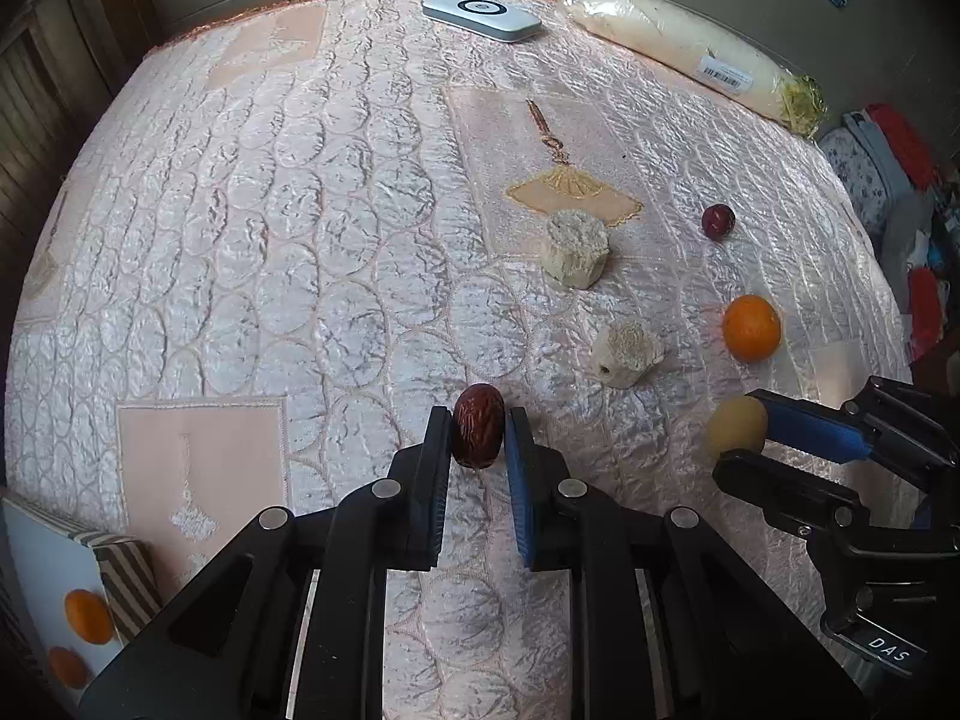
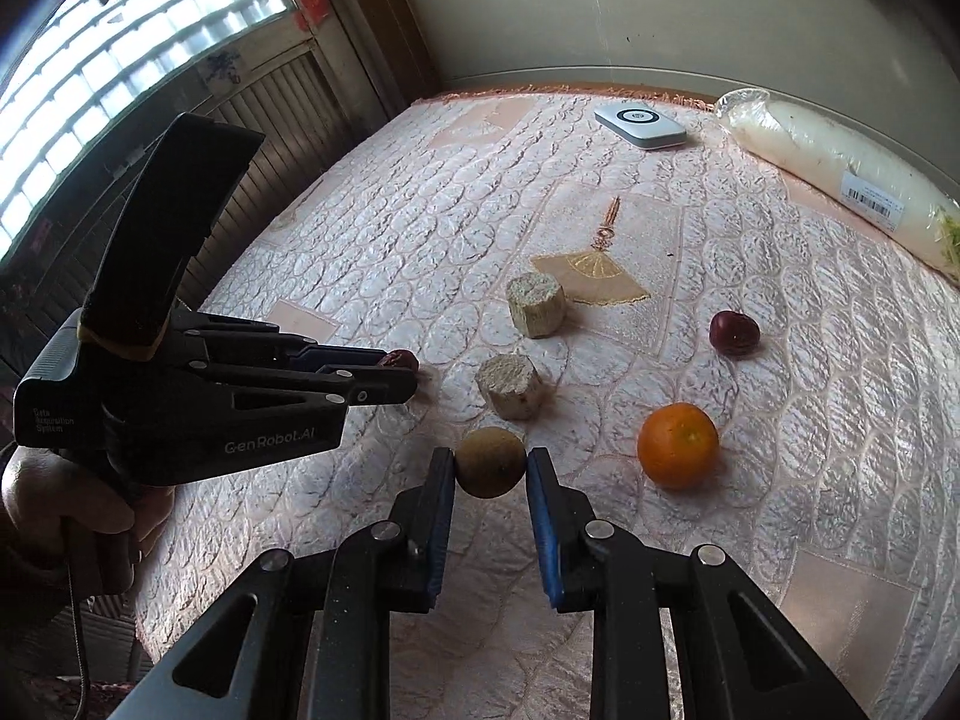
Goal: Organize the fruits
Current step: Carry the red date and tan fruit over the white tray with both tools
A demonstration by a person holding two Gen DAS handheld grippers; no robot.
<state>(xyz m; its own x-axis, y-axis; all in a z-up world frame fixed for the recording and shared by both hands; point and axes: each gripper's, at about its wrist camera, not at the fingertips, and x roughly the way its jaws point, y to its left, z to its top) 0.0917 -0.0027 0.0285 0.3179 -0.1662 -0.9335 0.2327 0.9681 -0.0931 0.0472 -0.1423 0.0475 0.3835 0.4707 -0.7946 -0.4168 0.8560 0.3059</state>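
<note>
Bed (image 1: 240, 210) with pink quilted cover carries everything. Right gripper (image 2: 491, 465) clamped on a tan round fruit (image 2: 491, 462) near the front edge, jaws narrow. Left gripper (image 1: 478, 435) pinching a wrinkled red date (image 1: 478, 433), pads tight on both sides. Orange (image 2: 678, 444) and dark red fruit (image 2: 733, 333) lie loose to the right.

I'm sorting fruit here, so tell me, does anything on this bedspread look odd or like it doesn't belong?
Yes. Two pale, crumbly chunks, one beside the fan pattern and another nearer the orange, don't look like fruit. Along the far edge lie a wrapped white radish and a flat white gadget. Nothing looks spilled or damaged.
</note>
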